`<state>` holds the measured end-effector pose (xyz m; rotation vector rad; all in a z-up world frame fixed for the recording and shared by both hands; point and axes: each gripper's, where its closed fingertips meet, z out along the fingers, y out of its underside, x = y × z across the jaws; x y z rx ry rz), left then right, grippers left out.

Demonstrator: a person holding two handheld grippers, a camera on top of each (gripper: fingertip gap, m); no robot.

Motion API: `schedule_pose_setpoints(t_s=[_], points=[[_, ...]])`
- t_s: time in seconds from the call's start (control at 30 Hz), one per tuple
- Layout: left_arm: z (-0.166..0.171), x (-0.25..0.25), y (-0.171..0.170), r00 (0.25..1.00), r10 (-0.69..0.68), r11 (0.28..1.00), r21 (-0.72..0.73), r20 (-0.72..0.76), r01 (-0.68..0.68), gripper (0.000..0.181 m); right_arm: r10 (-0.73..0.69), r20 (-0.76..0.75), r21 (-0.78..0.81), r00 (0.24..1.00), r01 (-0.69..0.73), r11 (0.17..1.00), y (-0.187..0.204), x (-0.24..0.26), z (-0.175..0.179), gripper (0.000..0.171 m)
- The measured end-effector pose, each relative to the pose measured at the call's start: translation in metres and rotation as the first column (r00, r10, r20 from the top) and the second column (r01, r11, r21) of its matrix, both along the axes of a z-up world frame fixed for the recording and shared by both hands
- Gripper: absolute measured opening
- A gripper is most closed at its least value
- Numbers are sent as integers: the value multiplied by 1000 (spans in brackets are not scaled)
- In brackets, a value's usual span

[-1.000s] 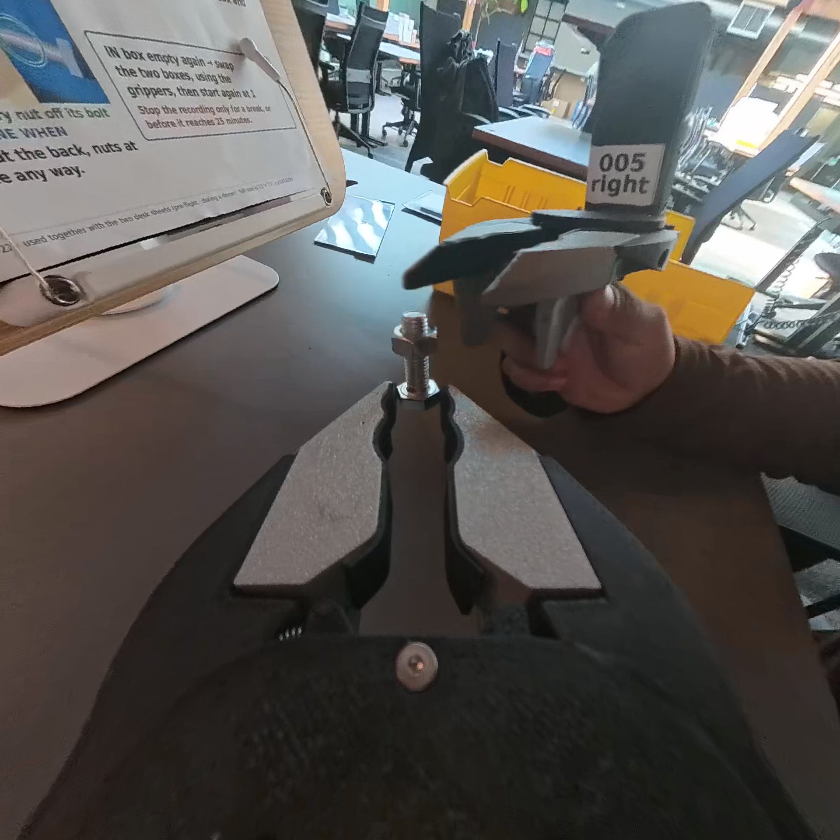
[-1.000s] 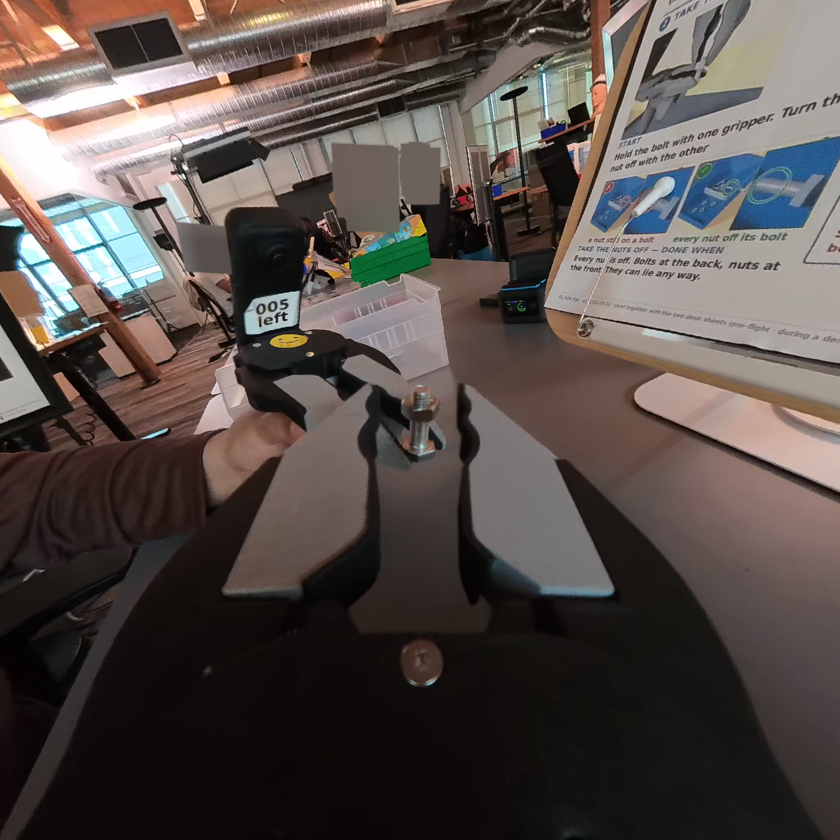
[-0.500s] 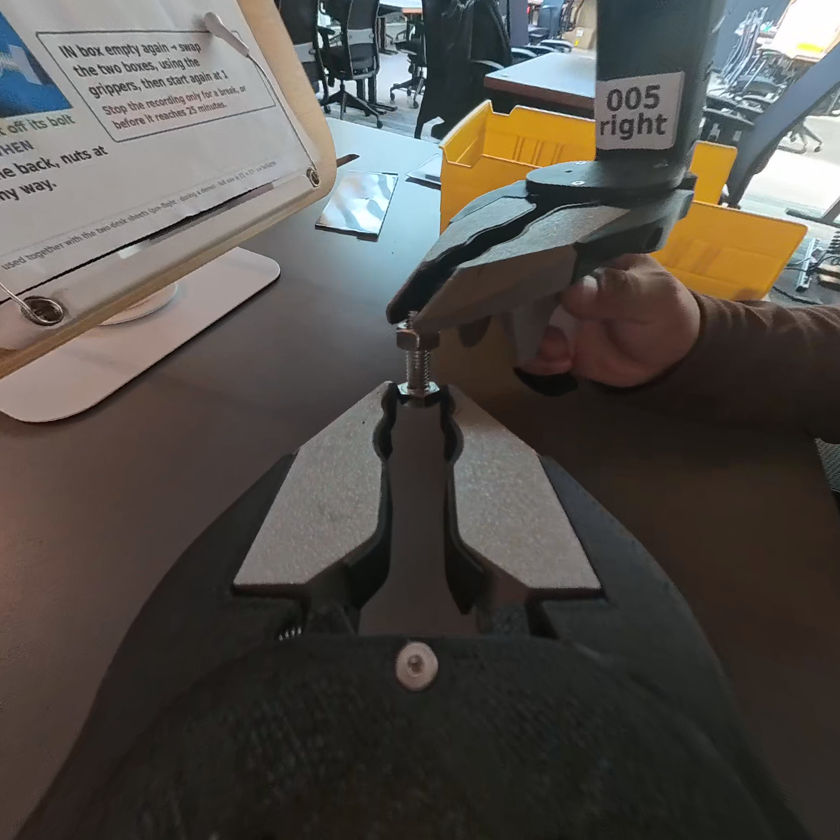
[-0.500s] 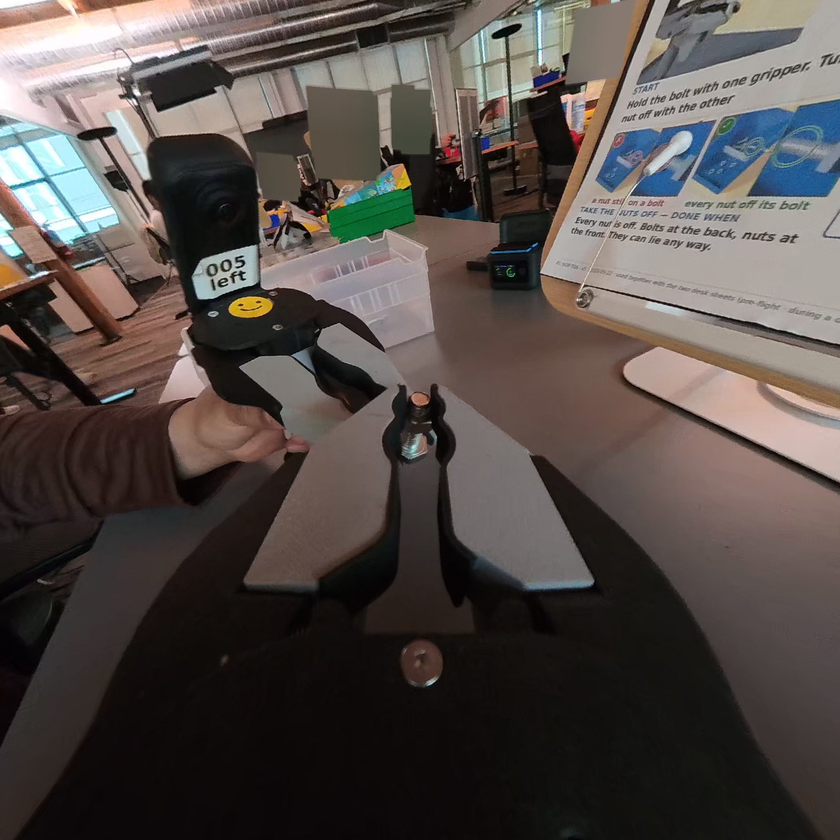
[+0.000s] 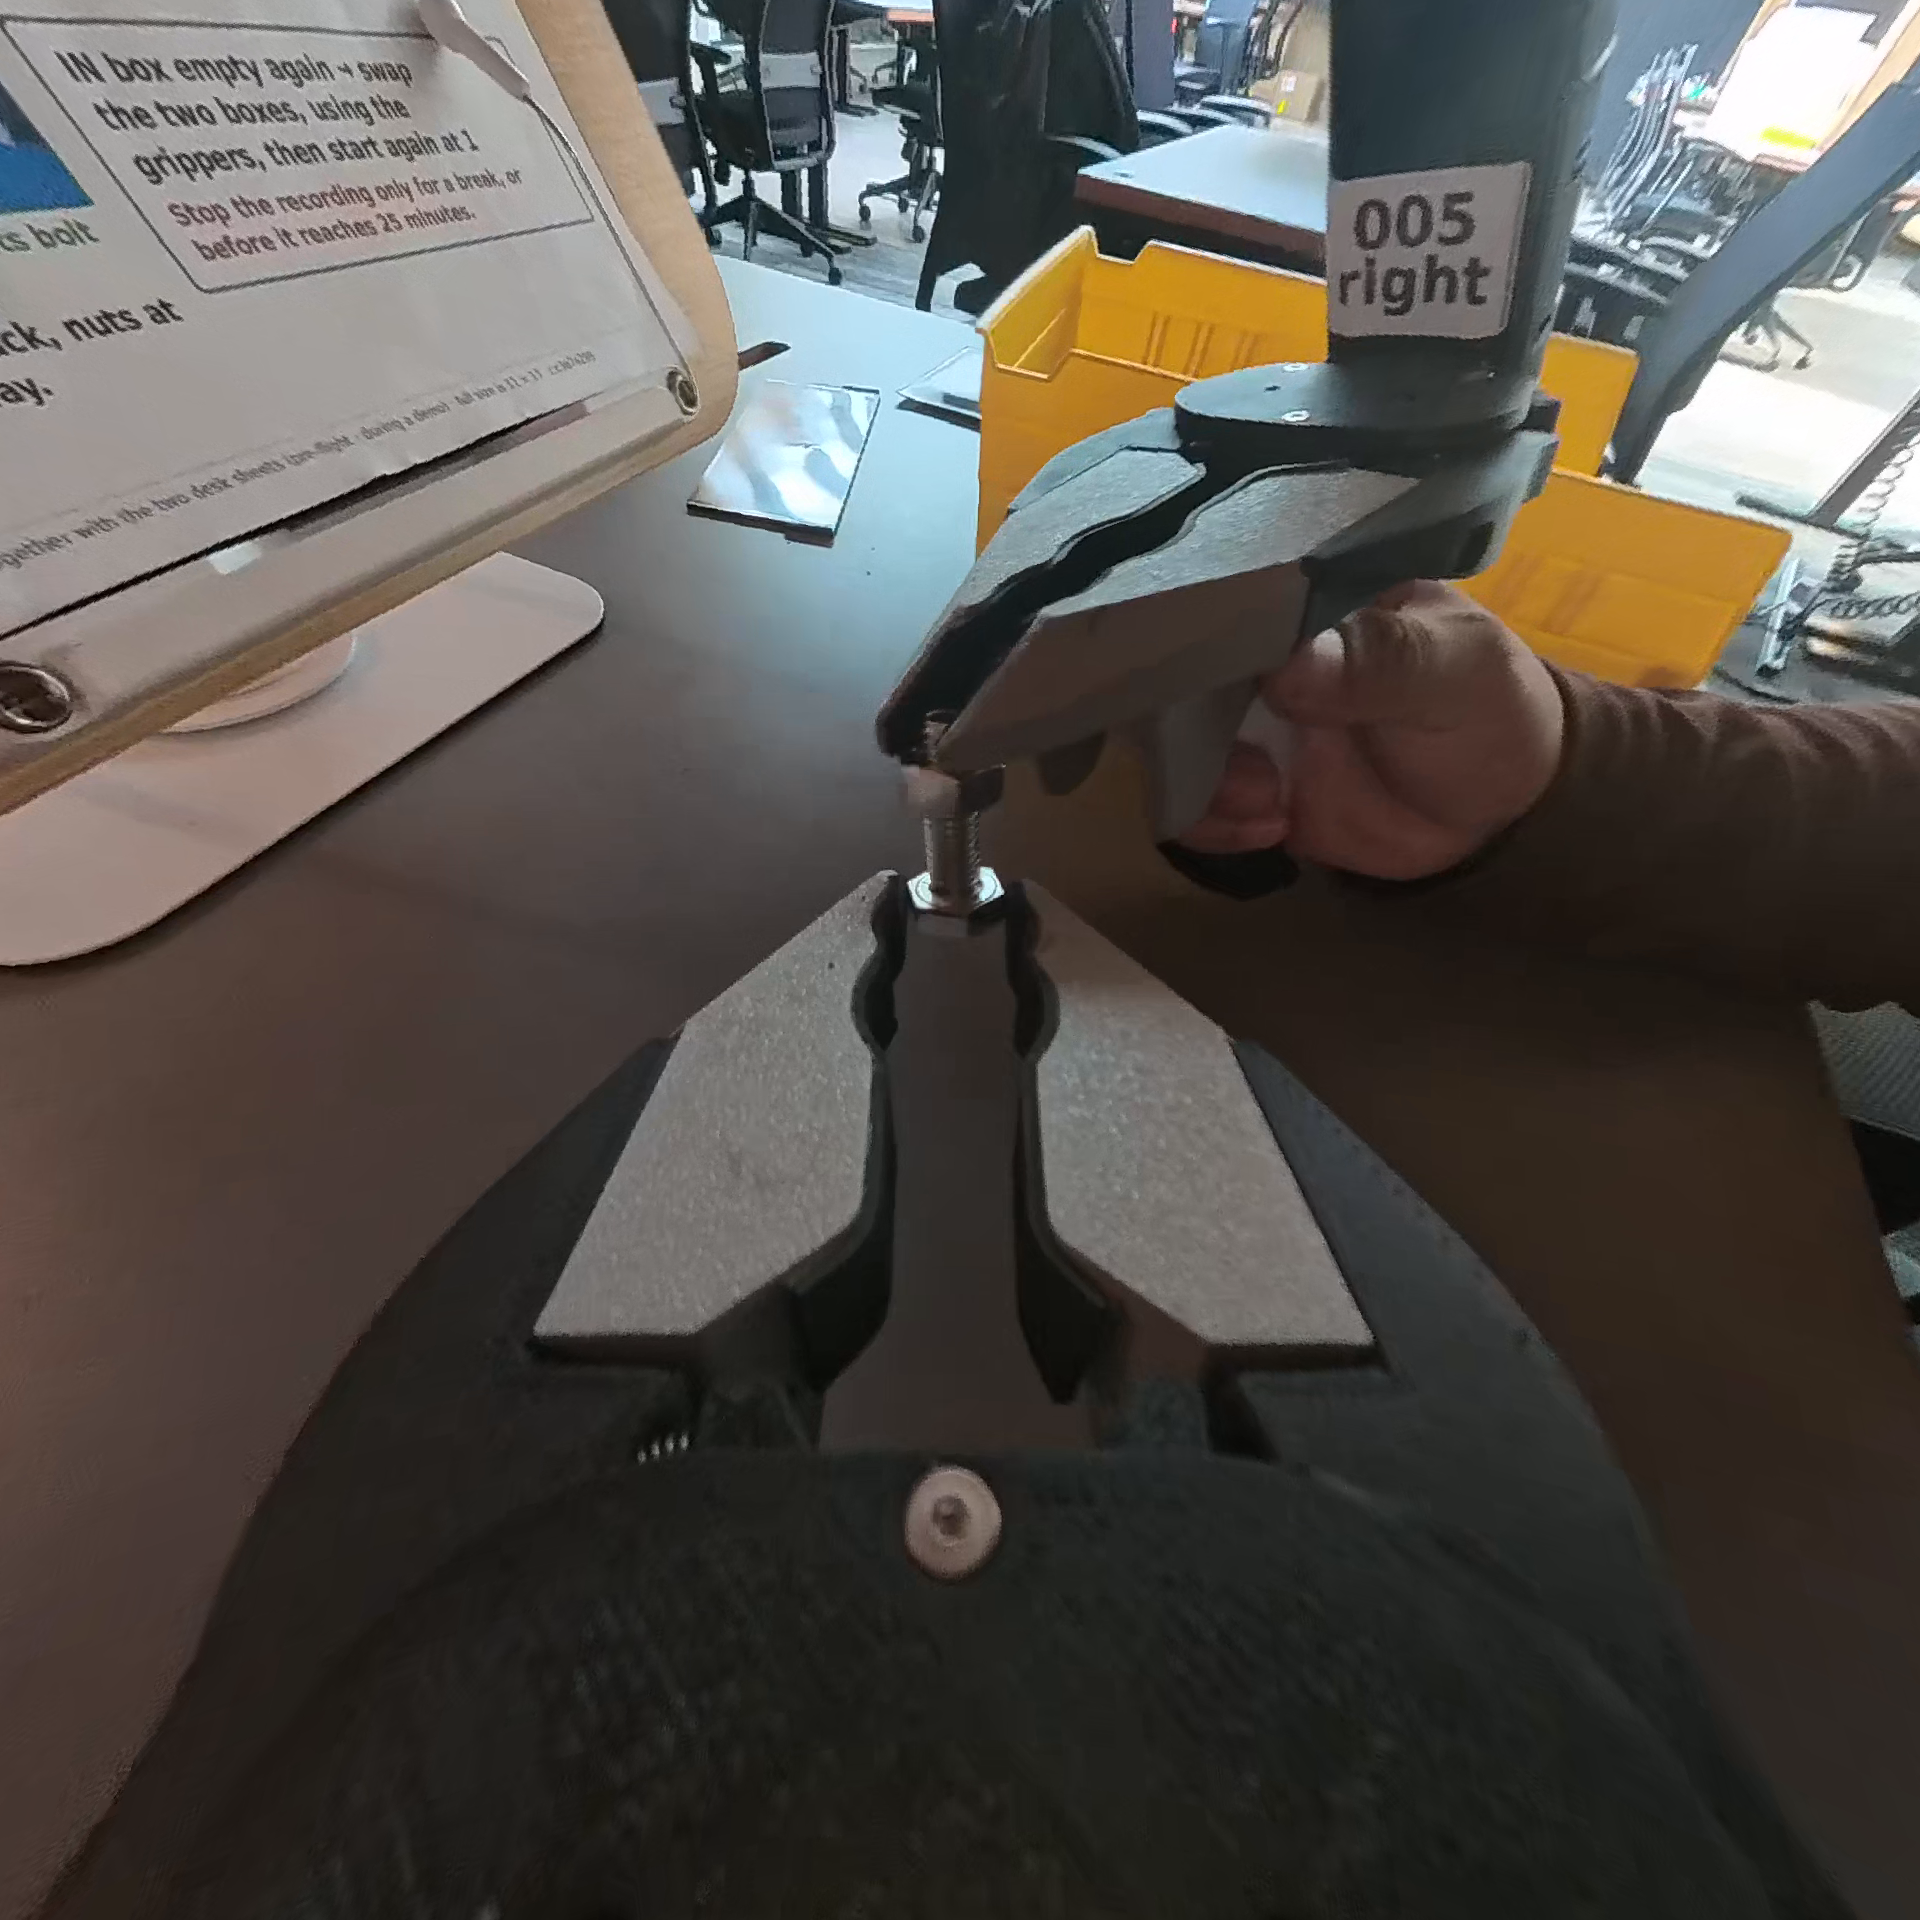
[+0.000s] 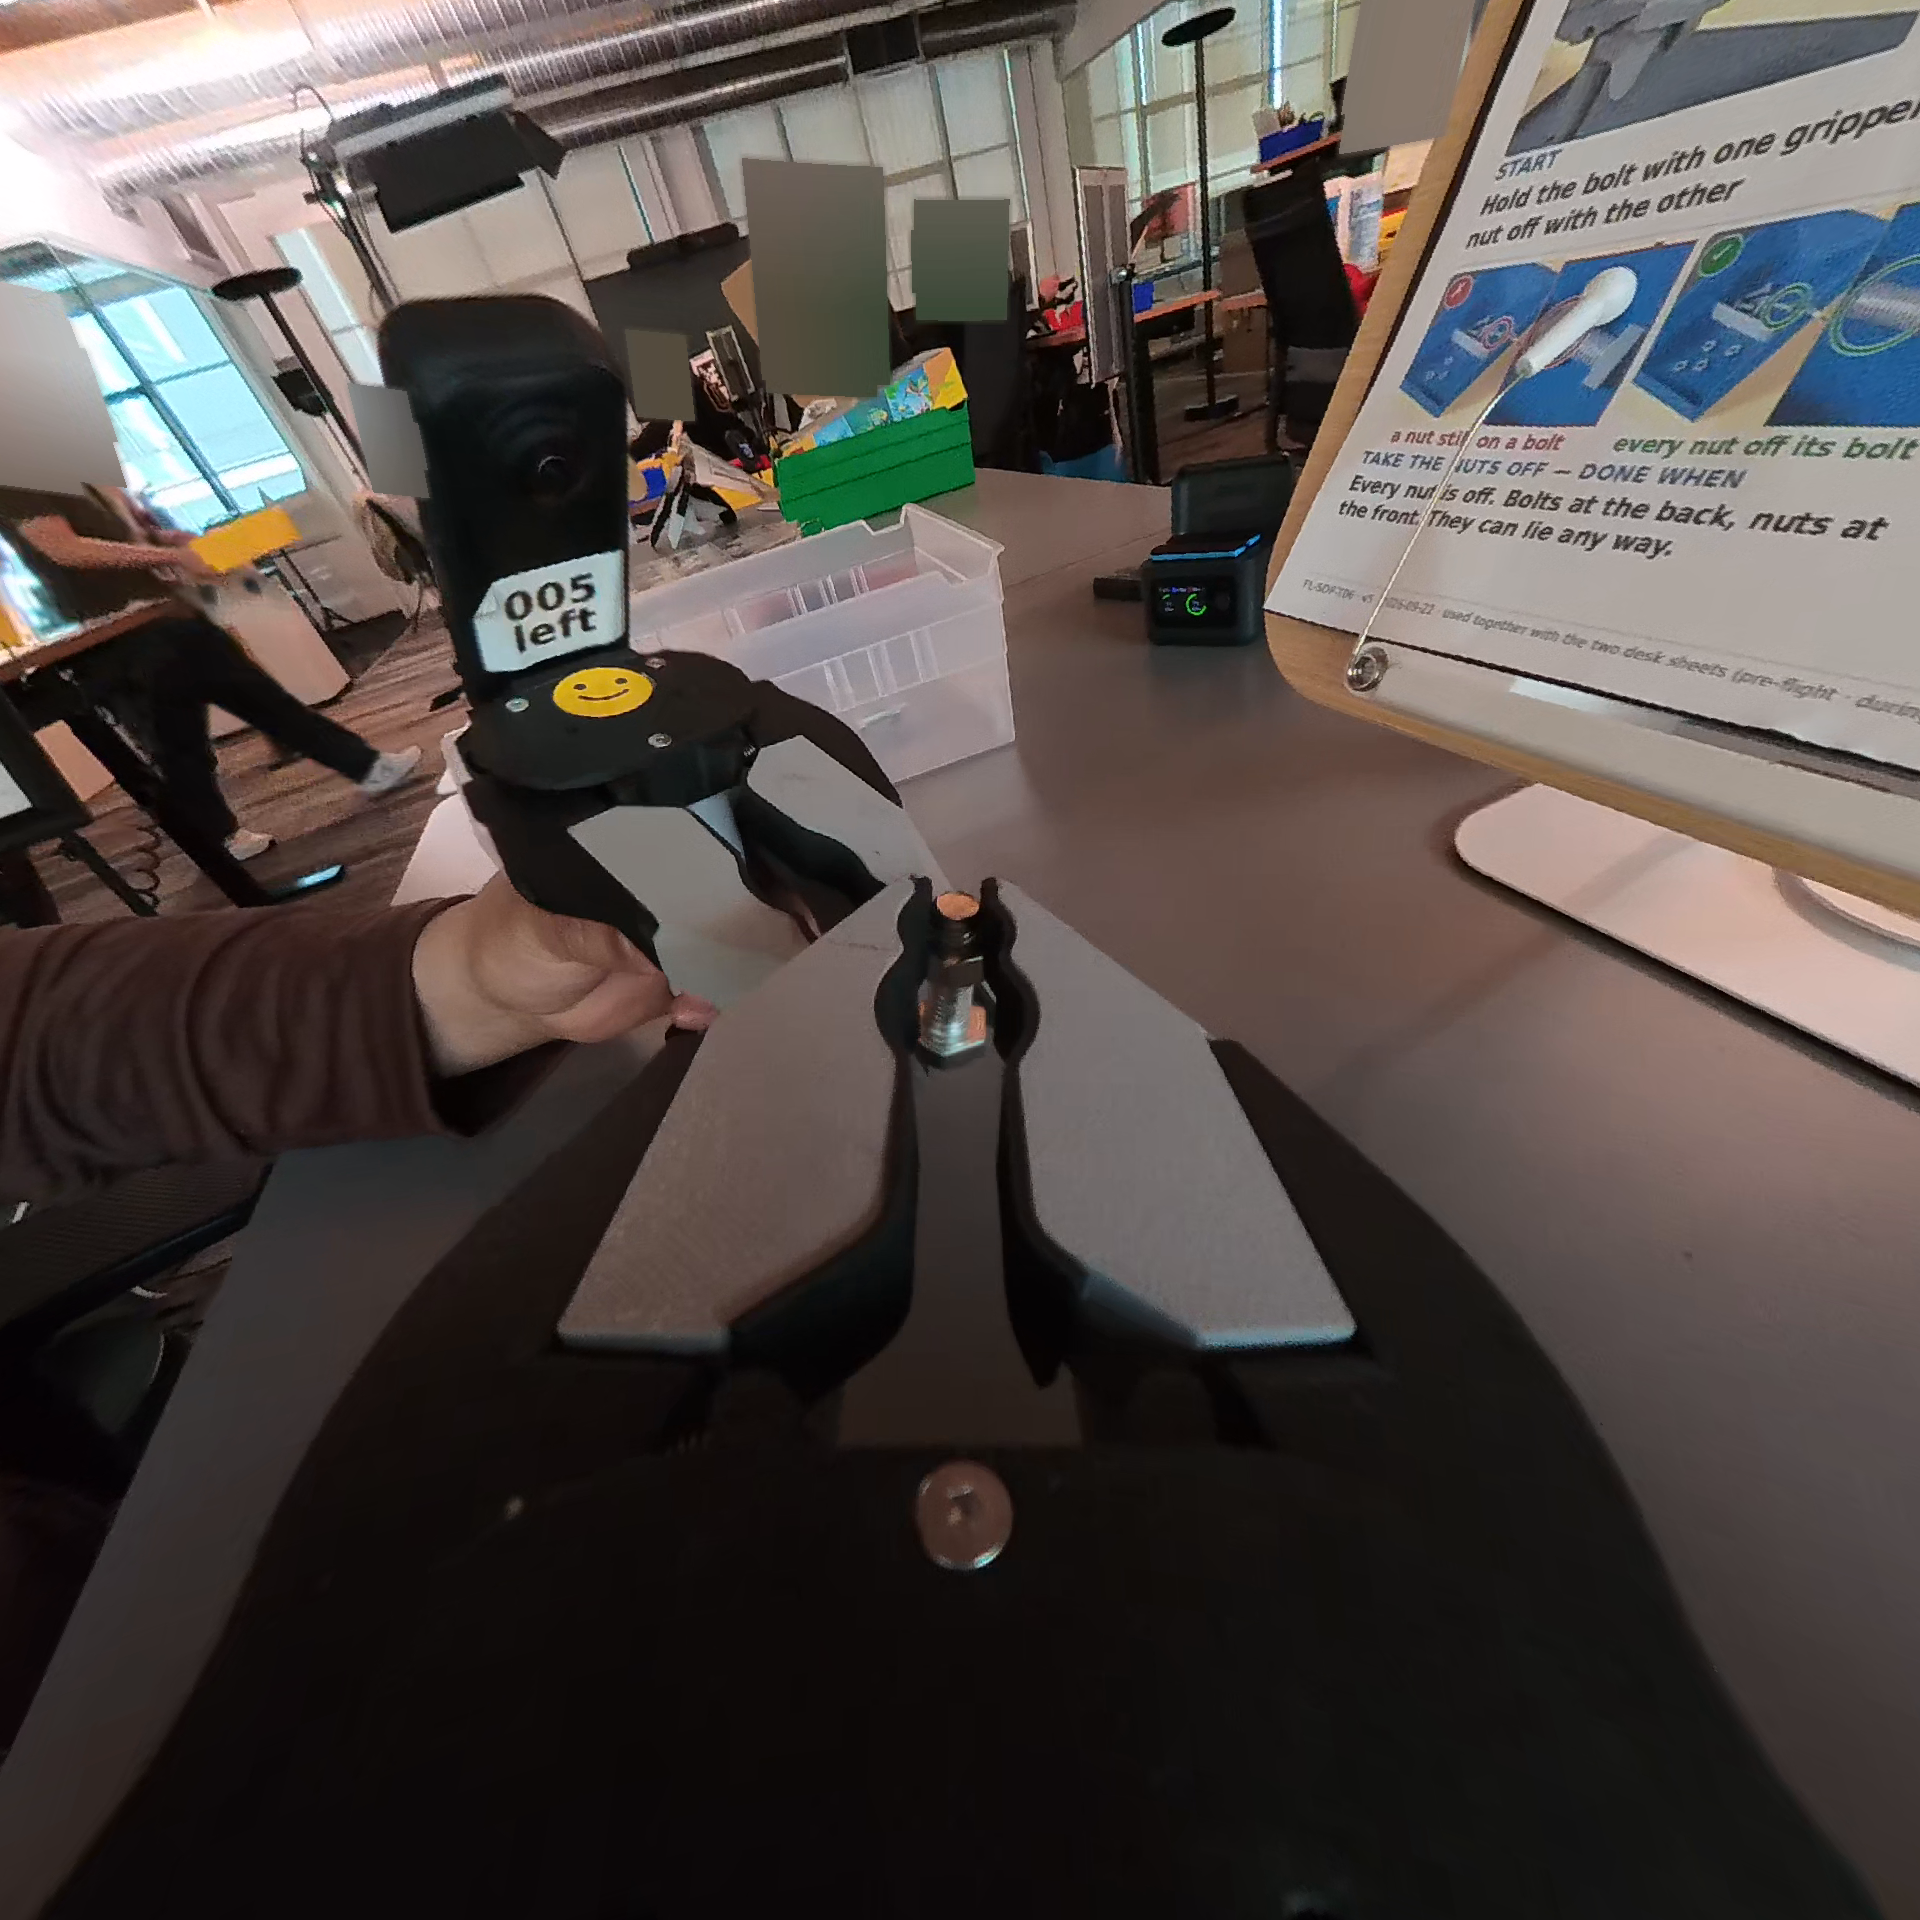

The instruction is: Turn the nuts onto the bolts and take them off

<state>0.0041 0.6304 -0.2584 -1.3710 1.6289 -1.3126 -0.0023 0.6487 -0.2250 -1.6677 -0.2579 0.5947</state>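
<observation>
A silver bolt (image 5: 948,847) stands upright over the dark table (image 5: 364,1091). My left gripper (image 5: 951,906) is shut on its hex head at the bottom. A silver nut (image 5: 951,795) sits near the top of the thread. My right gripper (image 5: 928,740) comes down from the right and is shut around the nut. In the right wrist view my right gripper (image 6: 956,906) has its fingers closed on the nut (image 6: 951,982), with the bolt end (image 6: 958,906) between the tips. The left gripper's fingertips are hidden behind them.
An instruction board on a white stand (image 5: 312,260) is at the back left, also in the right wrist view (image 6: 1662,468). A yellow bin (image 5: 1122,343) stands behind the right gripper. A clear plastic box (image 6: 873,644) and a small black device (image 6: 1205,592) sit farther back. The grippers are tip to tip, or close to it.
My right gripper moved in from the right with its fingers apart, came down over the top of the bolt and closed around the nut. My left gripper kept holding the bolt head.
</observation>
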Motion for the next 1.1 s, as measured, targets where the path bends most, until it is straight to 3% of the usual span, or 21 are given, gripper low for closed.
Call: schedule_pose_setpoints(t_s=[0.17,0.87,1.1], points=[[5,-1,5,1000,8,998,-64,16,-7,17,-26,-40,-9,999,26,1000,1,8,2,5],[7,-2,3,1000,-5,1000,-24,27,6,17,35,-176,-3,984,-36,999,-1,6,7,5],[-11,1,1,998,-37,995,-93,-51,32,17,-13,17,-49,1000,14,999,2,2,-8,5]])
